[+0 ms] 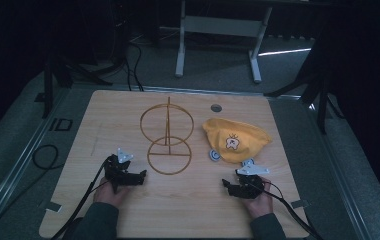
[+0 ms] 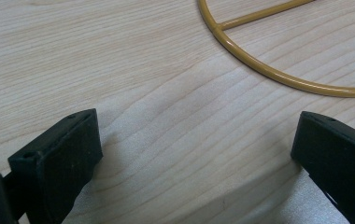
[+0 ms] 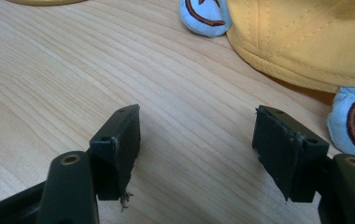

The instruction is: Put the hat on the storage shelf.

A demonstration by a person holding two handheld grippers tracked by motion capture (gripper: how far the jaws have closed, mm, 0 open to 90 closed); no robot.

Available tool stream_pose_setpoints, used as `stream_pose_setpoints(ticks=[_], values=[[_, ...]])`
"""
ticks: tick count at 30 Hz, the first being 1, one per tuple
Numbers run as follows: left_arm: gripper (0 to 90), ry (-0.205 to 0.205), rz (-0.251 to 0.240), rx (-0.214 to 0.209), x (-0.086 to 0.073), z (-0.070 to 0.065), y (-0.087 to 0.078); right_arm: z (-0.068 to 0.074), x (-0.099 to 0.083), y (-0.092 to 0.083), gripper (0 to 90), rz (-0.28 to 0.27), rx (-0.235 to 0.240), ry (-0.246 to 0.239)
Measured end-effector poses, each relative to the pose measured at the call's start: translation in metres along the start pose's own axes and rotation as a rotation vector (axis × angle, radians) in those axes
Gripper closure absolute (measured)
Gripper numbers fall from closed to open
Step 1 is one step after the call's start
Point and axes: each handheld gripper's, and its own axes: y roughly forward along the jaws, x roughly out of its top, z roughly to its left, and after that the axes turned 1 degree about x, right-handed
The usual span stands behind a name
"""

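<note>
High view: the left gripper (image 1: pixel 139 176) rests on the table (image 1: pixel 188 210), held by the left hand (image 1: pixel 109 194). Its jaws point toward the right gripper and stand apart with nothing between them. A wire stand (image 1: pixel 167 141) sits just ahead of it and slightly to its right: a flat ring on the table, a post, and an upright ring. The right gripper (image 1: pixel 226 184) lies on the table in the right hand (image 1: pixel 259 202), jaws pointing toward the left gripper. The yellow cap (image 1: pixel 235 139) lies just ahead of this gripper, close but apart. A pale blue ear (image 1: pixel 214 155) pokes out at the cap's near left edge.

Left gripper view: the left gripper (image 2: pixel 194 154) has its jaws wide apart over bare table (image 2: pixel 119 70). The stand's base ring (image 2: pixel 278 74) lies ahead and to the right, clear of both jaws.

Right gripper view: the right gripper (image 3: pixel 196 140) has its jaws wide apart, with only table (image 3: pixel 49 70) between them. The cap (image 3: pixel 306 37) lies ahead and to the right, not touched. One blue ear (image 3: pixel 203 16) lies ahead at the cap's edge; a second ear (image 3: pixel 353 121) sits just beside the right jaw.
</note>
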Motion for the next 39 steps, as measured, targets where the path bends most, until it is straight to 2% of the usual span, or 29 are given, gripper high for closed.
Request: stream_pose_setpoints(ticks=[14, 16, 17, 18, 19, 20, 21, 22, 24, 26, 29, 32, 39], values=[[1.8, 0.0, 0.0, 0.0, 0.0, 0.0, 0.0, 0.001, 0.002, 0.001, 29.3, 0.012, 0.003, 0.001], [1.9, 0.0, 0.0, 0.0, 0.0, 0.0, 0.0, 0.001, 0.002, 0.001, 30.7, 0.019, 0.004, -0.001], [1.9, 0.0, 0.0, 0.0, 0.0, 0.0, 0.0, 0.0, 0.003, -0.001, 35.9, 0.028, 0.001, 0.002], [1.9, 0.001, 0.0, 0.0, 0.0, 0.0, 0.0, 0.0, 0.003, -0.001, 35.9, 0.028, 0.001, 0.002], [1.9, 0.0, 0.0, 0.0, 0.0, 0.0, 0.0, -0.002, 0.004, -0.002, 42.2, 0.036, -0.002, 0.005], [1.9, 0.0, 0.0, 0.0, 0.0, 0.0, 0.0, -0.002, 0.004, -0.002, 42.2, 0.036, -0.002, 0.005], [1.9, 0.001, 0.0, 0.0, 0.0, 0.0, 0.0, -0.004, 0.006, -0.005, 47.0, 0.059, -0.008, 0.006], [1.9, 0.0, 0.0, 0.0, 0.0, 0.0, 0.0, -0.004, 0.007, -0.006, 47.3, 0.074, -0.005, 0.005], [1.9, 0.0, 0.0, 0.0, 0.0, 0.0, 0.0, -0.004, 0.008, -0.007, 47.5, 0.089, -0.006, -0.006], [1.9, 0.0, 0.0, 0.0, 0.0, 0.0, 0.0, -0.001, 0.01, -0.009, 47.6, 0.117, -0.027, -0.054], [1.9, 0.001, 0.001, 0.0, 0.0, 0.0, 0.0, 0.001, 0.015, -0.012, 47.5, 0.156, -0.033, -0.12], [1.8, 0.001, 0.001, 0.0, 0.0, 0.0, 0.0, -0.002, 0.018, -0.015, 48.6, 0.161, -0.018, -0.13], [1.8, 0.0, 0.001, 0.0, 0.0, 0.0, 0.0, -0.011, 0.021, -0.021, 50.4, 0.189, -0.039, -0.148]])
